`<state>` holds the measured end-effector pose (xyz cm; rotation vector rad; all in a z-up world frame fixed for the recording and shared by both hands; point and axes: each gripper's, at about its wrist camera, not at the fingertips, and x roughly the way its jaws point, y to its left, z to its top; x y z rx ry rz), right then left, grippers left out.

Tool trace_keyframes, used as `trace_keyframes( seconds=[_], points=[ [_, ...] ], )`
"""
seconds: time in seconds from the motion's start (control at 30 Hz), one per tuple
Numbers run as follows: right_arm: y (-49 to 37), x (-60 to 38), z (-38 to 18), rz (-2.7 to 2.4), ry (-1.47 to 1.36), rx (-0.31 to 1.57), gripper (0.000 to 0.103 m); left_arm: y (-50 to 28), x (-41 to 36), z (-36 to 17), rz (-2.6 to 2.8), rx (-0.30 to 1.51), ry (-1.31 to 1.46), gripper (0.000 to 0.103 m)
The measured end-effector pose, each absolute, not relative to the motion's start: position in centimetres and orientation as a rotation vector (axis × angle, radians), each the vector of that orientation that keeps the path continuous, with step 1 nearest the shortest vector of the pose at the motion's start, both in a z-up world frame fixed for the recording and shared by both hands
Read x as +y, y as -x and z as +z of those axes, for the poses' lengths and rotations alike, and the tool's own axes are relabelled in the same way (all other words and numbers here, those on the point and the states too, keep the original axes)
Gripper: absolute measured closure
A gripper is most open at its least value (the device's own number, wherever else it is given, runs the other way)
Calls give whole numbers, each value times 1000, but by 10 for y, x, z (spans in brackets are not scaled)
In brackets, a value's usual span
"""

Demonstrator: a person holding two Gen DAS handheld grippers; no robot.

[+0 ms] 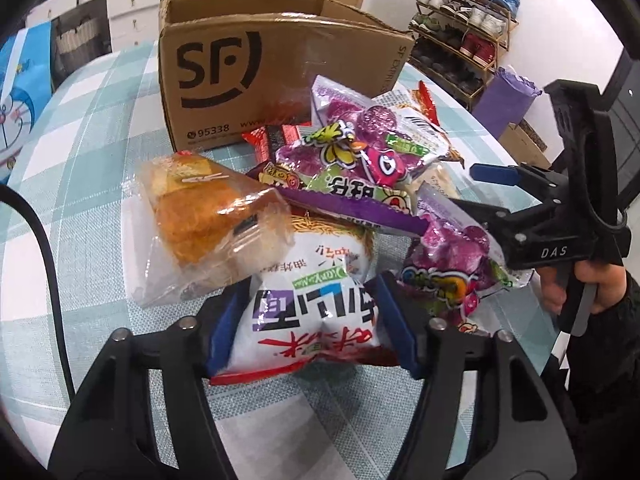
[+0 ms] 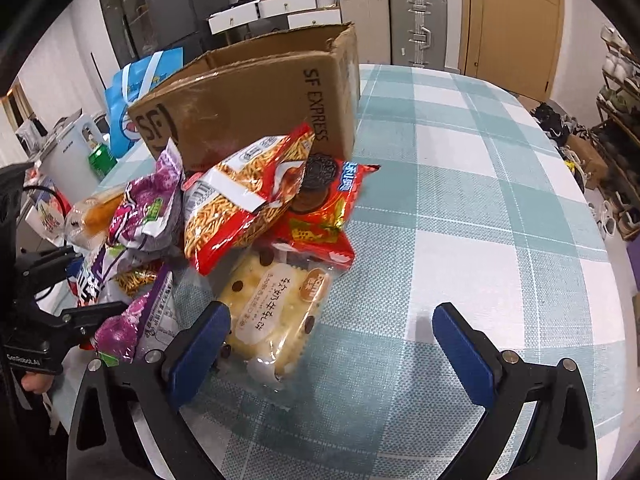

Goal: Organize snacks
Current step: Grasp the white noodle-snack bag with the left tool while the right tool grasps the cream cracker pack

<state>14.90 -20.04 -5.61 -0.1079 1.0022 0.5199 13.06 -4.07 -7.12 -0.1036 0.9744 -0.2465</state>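
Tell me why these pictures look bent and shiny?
Left wrist view: the lens bows the cardboard box, corners go black, and the bread wrapper glares. Right wrist view: the checked tablecloth curves, and the purple packets reflect light.

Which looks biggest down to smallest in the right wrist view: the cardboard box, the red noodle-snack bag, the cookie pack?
1. cardboard box
2. red noodle-snack bag
3. cookie pack, though it looks close to the bag and lies nearer the camera.

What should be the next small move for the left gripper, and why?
Probably lift the white noodle bag a little. The left gripper has its blue pads on both sides of the bag, which looks pinched, while the bread packet and purple snack bags rest on its far end, so a slow lift would free it.
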Motion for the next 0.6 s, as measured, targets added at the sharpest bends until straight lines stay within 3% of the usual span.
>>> trace_keyframes(
  seconds=[0.13, 0.43, 0.6],
  points=[
    [-143, -195, -57, 558, 101, 1005, 0, -129, -41, -69, -256, 959, 105, 52],
    [-139, -187, -55, 628, 70, 994, 1, -125, -32, -49, -289, 912, 111, 52],
    [-142, -189, -57, 585, 63, 998, 8, -118, -19, -39, -291, 887, 142, 52]
  ],
)
